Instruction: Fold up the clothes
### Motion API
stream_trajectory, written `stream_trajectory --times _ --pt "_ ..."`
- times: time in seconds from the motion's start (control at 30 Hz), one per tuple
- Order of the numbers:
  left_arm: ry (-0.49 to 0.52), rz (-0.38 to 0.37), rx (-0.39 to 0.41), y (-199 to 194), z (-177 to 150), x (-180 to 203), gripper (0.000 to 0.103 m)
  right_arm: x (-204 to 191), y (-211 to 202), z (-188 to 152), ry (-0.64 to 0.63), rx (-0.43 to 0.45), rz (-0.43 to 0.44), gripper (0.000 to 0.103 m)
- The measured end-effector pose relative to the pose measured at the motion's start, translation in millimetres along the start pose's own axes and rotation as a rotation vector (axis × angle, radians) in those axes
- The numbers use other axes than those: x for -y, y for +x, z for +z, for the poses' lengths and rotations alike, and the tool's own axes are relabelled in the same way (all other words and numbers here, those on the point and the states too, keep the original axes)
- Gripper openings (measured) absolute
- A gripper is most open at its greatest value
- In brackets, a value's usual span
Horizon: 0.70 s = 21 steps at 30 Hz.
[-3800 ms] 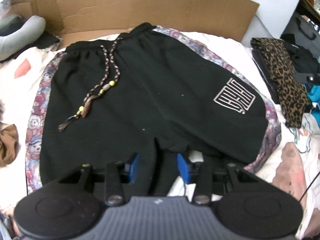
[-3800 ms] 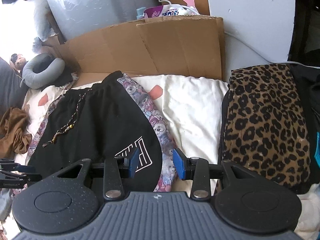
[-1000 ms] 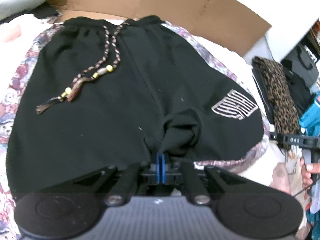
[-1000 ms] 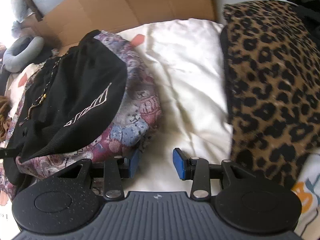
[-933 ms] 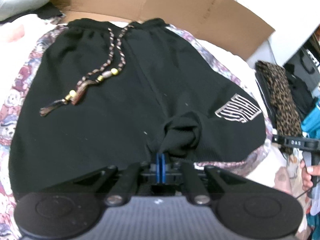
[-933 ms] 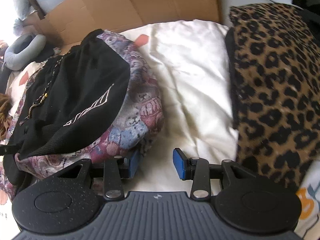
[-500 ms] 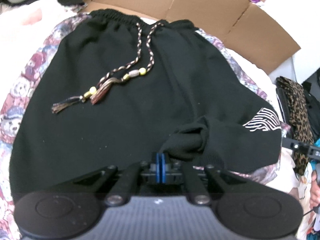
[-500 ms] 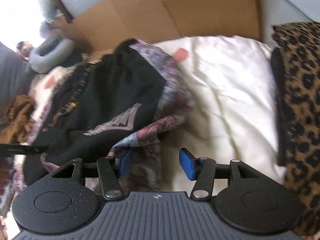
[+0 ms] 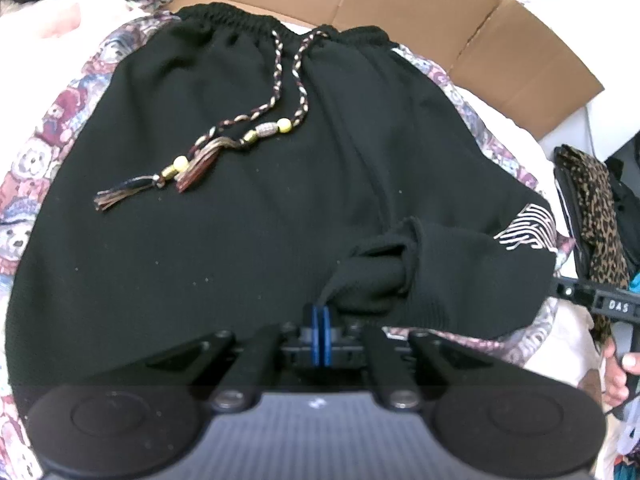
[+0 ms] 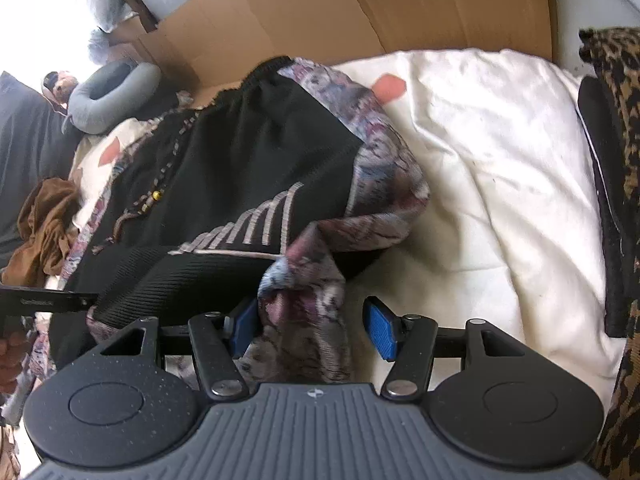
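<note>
Shorts [image 9: 248, 216] pinched in closed left tool [image 9: 321, 322]; right tool [image 10: 310, 330] opening around hem.

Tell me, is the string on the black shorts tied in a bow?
No, the beaded drawstring lies loose on the black shorts, its two tasselled ends trailing apart with no bow.

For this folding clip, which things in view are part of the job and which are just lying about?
In the job:
- black shorts, crotch fabric pinched in the shut left gripper
- right gripper, jaws opening around the shorts' patterned hem

Lying about:
- leopard garment
- neck pillow
- brown cloth
- cardboard
- white bedding
</note>
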State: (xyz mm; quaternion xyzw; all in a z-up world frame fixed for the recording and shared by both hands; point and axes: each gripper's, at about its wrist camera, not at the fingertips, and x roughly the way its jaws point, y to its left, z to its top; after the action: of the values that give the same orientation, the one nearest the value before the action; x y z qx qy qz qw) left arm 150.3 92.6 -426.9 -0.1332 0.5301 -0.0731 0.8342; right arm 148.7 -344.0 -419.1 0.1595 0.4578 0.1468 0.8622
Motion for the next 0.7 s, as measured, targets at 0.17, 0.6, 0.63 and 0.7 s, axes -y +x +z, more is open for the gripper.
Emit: stream_trajectory --times 0.17,0.6,0.63,0.7 --pt "-0.002 -0.003 -0.002 -5.8 -1.2 -0.7 0.003 2.8 -1.8 -5.3 -0.017 -0.007 0.026 0.036" --pt "0.023 -0.106 -0.066 -35.8 -15.3 25.8 0.003 7.4 -70.1 -5.3 0.008 -0.048 -0.058 0.005" --pt "0.037 -0.123 -0.074 -37.2 -17.9 29.1 0.003 9.3 -76.6 -4.1 0.017 -0.044 -0.067 0.004" --pt "0.048 -0.154 -0.095 -37.9 -22.6 35.3 0.003 15.4 -87.1 -2.5 0.054 -0.038 -0.081 0.003"
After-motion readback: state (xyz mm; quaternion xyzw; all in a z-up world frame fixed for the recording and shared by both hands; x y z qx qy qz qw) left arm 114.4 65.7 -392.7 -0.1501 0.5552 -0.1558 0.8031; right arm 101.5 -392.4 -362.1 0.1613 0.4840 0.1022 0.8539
